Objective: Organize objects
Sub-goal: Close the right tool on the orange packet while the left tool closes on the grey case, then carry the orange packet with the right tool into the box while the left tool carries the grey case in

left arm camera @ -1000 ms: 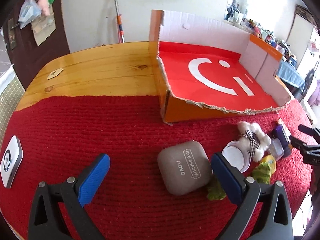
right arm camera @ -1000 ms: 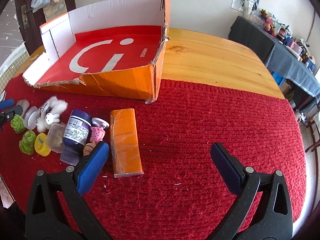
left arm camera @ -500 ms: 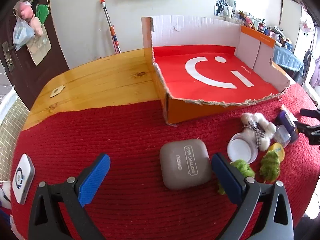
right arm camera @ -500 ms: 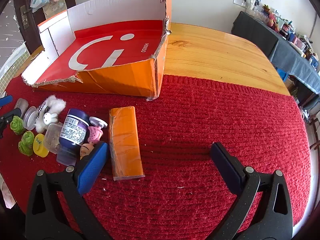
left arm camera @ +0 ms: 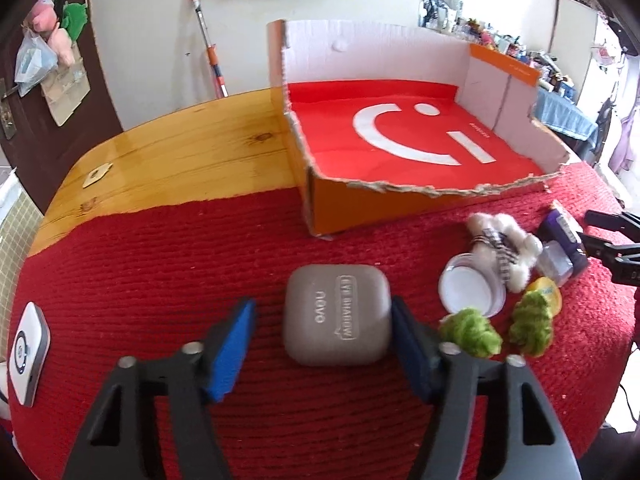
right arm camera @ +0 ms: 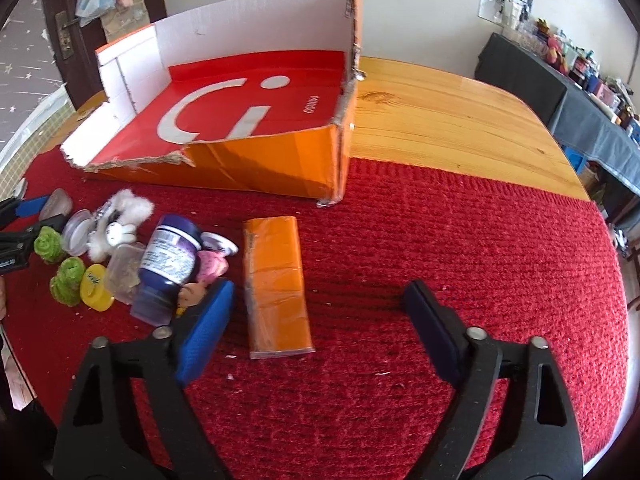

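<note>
From the left wrist, a white gadget [left arm camera: 28, 354] lay at the far left edge of the red mat [left arm camera: 160, 264]; the left gripper [left arm camera: 322, 346] stood over the mat with its jaws closing, the grey case [left arm camera: 337, 314] between them, the right pad just at the case's side and the left pad still apart from it, so nothing was grasped yet; behind, the torn box [left arm camera: 400, 208] sat partly on the wooden table [left arm camera: 180, 152], its red floor with the white mark bare, nothing inside it; right of the case came a green toy [left arm camera: 472, 332], a white jar [left arm camera: 472, 290] on its side, a second green toy [left arm camera: 532, 326], a white plush [left arm camera: 504, 246], a yellow cap [left arm camera: 550, 292] and a purple bottle [left arm camera: 560, 228], all crowded together on the mat outside the box. From the right wrist, the same heap lay at the left, with a clear tub [right arm camera: 122, 268] pressed against the bottle and a pink toy [right arm camera: 212, 266] beside it; whether the tub or jar held anything could not be told; the right gripper [right arm camera: 316, 320] had its jaws closing, the orange packet [right arm camera: 278, 286] flat on the mat between them, nearer the left pad, touched by neither; the box stood beyond the packet, well apart from it.
</note>
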### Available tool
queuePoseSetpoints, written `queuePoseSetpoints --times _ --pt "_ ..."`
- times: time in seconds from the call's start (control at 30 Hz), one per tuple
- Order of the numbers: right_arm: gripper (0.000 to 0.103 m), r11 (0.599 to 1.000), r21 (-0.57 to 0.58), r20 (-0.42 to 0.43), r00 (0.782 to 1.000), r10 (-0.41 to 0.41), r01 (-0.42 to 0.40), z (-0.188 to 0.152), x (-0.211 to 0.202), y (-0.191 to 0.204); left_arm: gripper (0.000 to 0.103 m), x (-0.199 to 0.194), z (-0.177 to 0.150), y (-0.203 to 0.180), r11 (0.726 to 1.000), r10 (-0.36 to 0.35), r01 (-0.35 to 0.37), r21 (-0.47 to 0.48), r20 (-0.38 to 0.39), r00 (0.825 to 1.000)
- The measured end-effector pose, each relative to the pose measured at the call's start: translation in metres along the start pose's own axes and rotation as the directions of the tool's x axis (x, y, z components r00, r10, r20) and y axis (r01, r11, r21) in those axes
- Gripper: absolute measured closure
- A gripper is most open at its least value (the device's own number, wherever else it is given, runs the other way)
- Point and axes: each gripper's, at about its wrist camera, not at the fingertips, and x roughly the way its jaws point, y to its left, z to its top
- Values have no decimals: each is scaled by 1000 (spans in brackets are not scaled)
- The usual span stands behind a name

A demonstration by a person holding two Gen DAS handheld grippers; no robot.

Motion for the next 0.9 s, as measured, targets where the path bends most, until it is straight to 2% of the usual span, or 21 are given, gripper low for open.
queuePoseSetpoints --times 0.03,0.07,0.17,0.4,0.9 --pt "33 1000 -3 8 1000 5 -5 0 -1 1 48 -1 -1 -2 997 39 -39 -60 6 999" --pt "47 1000 -10 17 1000 9 -9 -1 -2 3 51 -2 -1 -3 998 32 -31 -58 11 999" --pt "75 999 -21 38 998 45 -44 -3 -6 7 51 -4 -5 -6 998 39 -37 -59 29 999" --pt "75 997 -6 83 994 77 -77 -5 -20 7 51 -14 -9 -10 997 15 -12 -75 41 999" --pt "75 994 -66 187 977 102 -91 14 -59 21 51 -67 13 -11 997 45 -31 -75 184 982"
